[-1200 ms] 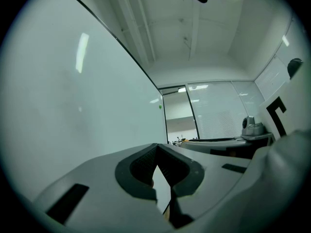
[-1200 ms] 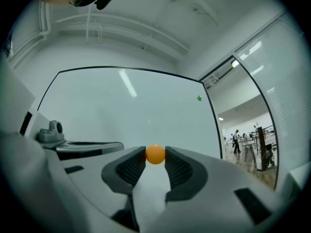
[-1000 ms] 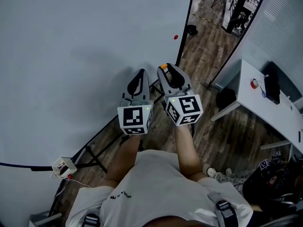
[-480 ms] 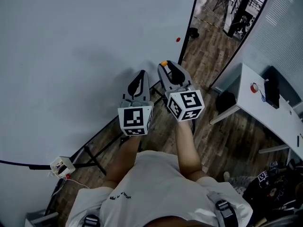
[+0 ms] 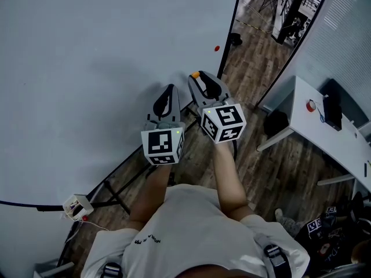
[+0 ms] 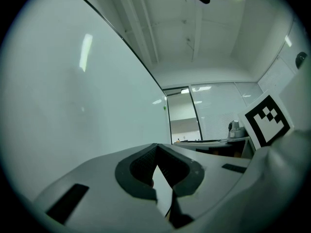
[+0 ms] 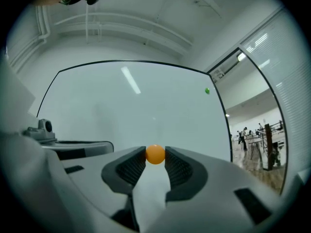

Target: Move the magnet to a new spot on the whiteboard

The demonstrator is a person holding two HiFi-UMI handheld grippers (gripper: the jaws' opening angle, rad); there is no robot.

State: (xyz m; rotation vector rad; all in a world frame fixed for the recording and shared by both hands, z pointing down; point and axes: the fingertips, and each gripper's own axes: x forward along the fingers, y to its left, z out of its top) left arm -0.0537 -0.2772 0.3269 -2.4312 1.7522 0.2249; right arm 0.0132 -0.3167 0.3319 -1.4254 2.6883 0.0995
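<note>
**Orange magnet pinched low against the whiteboard**

The print across the person's white shirt (image 5: pixel 148 239) is too small to read. Each gripper's cube shows only black-and-white square markers. A small white box (image 5: pixel 78 204) lies on the wood floor by the board's stand, and a white desk (image 5: pixel 324 123) stands off to the right. The left gripper (image 5: pixel 169 90) has its jaws pressed together with nothing in them. Just beside it, the right gripper (image 5: pixel 200 79) pinches the orange magnet (image 7: pixel 155 154) at its tips, low before the whiteboard (image 5: pixel 104 68). I can't tell if the magnet touches the board. Farther up, a small dot (image 5: pixel 217 48) sits near the board's right edge.
</note>
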